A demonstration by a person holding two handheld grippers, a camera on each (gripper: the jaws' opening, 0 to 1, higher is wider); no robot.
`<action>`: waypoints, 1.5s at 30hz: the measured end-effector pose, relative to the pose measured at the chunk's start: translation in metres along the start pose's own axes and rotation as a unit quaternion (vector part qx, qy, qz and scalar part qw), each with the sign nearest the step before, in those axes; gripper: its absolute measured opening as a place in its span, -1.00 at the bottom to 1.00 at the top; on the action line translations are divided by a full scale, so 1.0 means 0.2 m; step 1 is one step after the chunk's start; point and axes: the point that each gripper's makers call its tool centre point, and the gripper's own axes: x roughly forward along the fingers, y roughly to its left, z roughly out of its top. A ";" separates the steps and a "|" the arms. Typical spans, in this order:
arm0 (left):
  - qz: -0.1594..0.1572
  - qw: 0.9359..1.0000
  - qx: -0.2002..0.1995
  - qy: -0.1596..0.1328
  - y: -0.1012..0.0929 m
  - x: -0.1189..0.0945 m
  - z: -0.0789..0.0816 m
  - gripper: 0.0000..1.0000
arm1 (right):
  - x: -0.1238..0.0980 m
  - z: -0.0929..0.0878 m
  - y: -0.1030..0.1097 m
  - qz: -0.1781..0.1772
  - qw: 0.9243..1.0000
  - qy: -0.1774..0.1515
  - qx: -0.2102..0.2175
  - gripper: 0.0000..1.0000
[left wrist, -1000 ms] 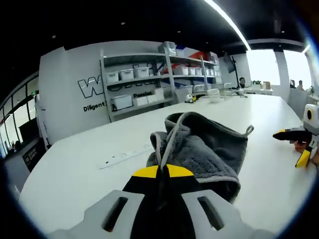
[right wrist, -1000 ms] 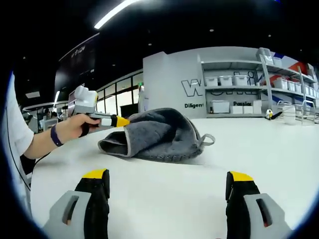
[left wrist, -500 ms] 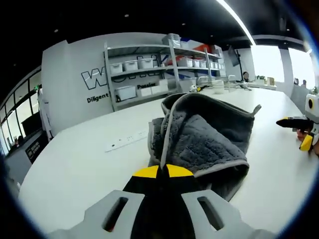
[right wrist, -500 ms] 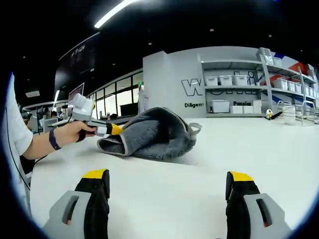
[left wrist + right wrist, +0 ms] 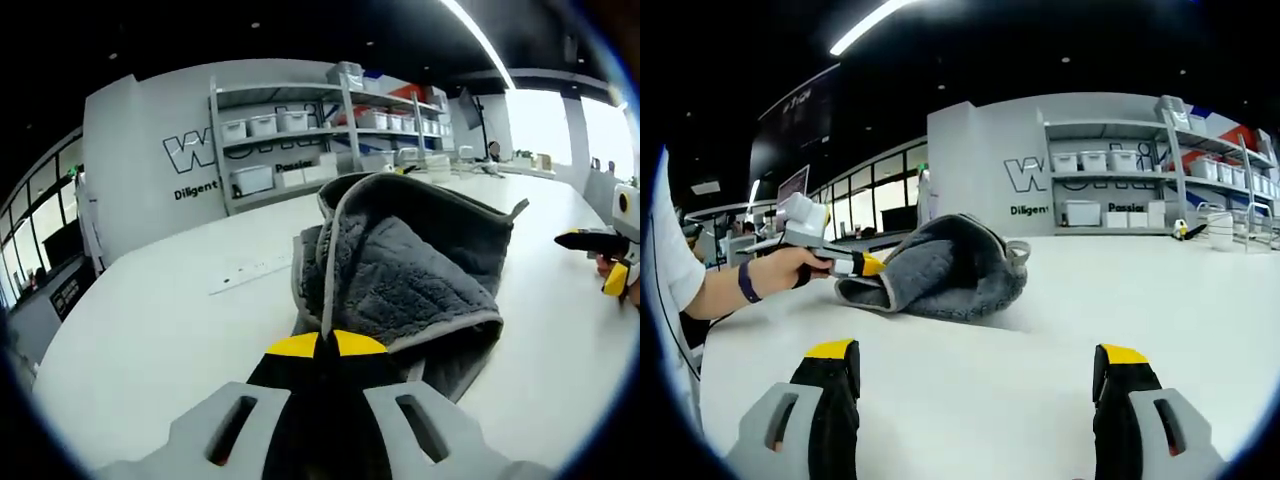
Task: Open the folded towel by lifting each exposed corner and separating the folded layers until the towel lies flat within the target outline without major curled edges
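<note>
Since the earlier frame the towel has been drawn up and back by the left gripper, jaws closed on its edge, while the right gripper waits wide open, holding nothing; the towel lies bunched on the worktop, mostly unopened.

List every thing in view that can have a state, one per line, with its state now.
Grey towel: folded and bunched, one edge lifted off the table.
Left gripper: shut on the towel's edge.
Right gripper: open, holding nothing, apart from the towel.
White table: bears the towel.
Shelf bins: sitting on the rack, lids on.
</note>
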 end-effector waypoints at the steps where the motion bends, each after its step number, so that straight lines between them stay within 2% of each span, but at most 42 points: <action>1: -0.003 1.000 -0.003 -0.002 0.00 0.00 0.00 -0.93 | 0.00 0.00 0.00 0.000 1.000 0.000 0.000 0.99; 9: -0.039 0.998 -0.029 -0.033 -0.03 -0.02 0.05 -0.75 | 0.00 0.00 0.00 0.000 1.000 0.000 0.000 0.99; 13: -0.050 0.996 -0.034 -0.062 -0.01 -0.05 0.10 -0.59 | 0.00 0.00 0.00 0.000 1.000 0.000 -0.001 0.99; 14: -0.057 0.995 -0.039 -0.077 0.00 -0.06 0.13 -0.57 | 0.00 0.00 0.00 0.000 1.000 0.000 -0.001 0.99; 19: -0.072 0.989 -0.062 -0.109 0.03 -0.14 0.17 -0.43 | 0.00 0.00 0.00 0.000 1.000 0.001 -0.001 0.99; 26: -0.087 0.985 -0.055 -0.140 0.11 -0.25 0.19 -0.21 | 0.00 -0.01 0.00 0.000 1.000 0.003 -0.004 0.99; 32: -0.113 0.982 -0.050 -0.140 0.14 -0.32 0.16 0.10 | 0.00 -0.01 0.00 -0.002 1.000 0.005 -0.006 0.99; 37: -0.144 0.981 -0.035 -0.122 0.13 -0.37 0.09 0.39 | 0.00 0.00 0.00 -0.004 1.000 0.000 -0.002 0.99; 45: -0.163 0.980 -0.021 -0.116 0.14 -0.45 0.00 0.82 | 0.00 0.01 -0.02 -0.008 1.000 -0.008 0.001 0.99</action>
